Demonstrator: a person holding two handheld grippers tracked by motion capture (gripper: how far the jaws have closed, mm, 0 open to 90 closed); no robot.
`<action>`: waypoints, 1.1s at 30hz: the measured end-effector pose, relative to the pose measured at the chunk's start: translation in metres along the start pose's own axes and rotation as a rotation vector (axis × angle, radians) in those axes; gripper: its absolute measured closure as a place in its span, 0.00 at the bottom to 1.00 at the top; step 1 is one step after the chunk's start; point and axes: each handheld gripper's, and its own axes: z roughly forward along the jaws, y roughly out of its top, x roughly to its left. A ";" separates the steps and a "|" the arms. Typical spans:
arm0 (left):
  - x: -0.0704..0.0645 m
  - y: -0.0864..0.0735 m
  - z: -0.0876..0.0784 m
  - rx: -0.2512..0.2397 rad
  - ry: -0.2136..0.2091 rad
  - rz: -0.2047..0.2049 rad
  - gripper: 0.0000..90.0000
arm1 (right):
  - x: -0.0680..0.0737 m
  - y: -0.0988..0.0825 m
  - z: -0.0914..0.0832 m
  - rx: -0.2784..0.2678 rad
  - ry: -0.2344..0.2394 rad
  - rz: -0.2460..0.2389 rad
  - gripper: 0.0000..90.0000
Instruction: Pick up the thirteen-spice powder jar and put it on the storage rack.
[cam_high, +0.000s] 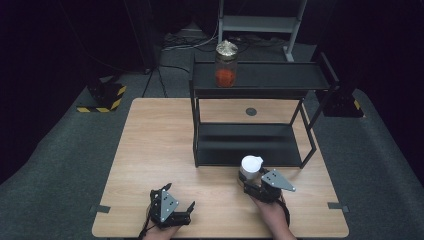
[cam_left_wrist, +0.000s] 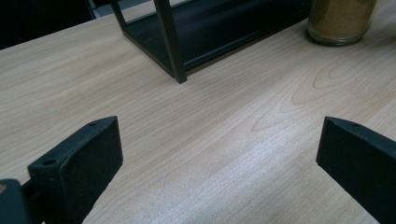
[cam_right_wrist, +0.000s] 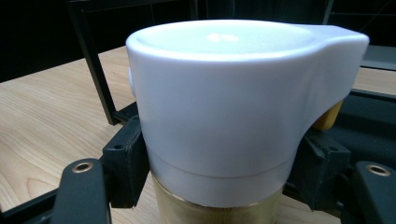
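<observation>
While the person's right hand is reaching in from the near edge of the pale wooden table, the right gripper is pinching a glass jar with a white plastic flip-top lid and yellowish-brown contents. Its black jaws are pressing on the jar from both sides just under the lid, as the right gripper view is showing, where the white lid is sitting on the amber glass body between the two pads. The jar is standing upright on the table, just in front of the lower shelf of a black two-tier metal rack, near the rack's front edge and towards its right half.

The left gripper is resting low over the near left part of the table, well apart from the jar, with its jaws spread wide and nothing between them. In the left gripper view the two black pads are standing far apart over bare wood, and the base of the jar is appearing at the upper right beside the rack's front corner post.

On the rack's top shelf, towards its left end, a second glass jar with red contents and a crinkled pale cover is standing upright. A small round dark disc is lying on the table behind the rack.
</observation>
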 end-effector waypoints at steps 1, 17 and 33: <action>0.000 0.000 0.000 0.000 -0.001 0.000 0.01 | 0.000 0.001 -0.001 0.002 -0.003 -0.001 0.33; 0.000 0.000 0.000 0.002 -0.008 0.013 0.01 | -0.004 0.029 -0.030 -0.049 -0.020 -0.044 0.33; 0.000 0.001 0.001 0.008 -0.010 0.022 0.01 | -0.010 0.063 -0.063 -0.100 -0.033 -0.068 0.33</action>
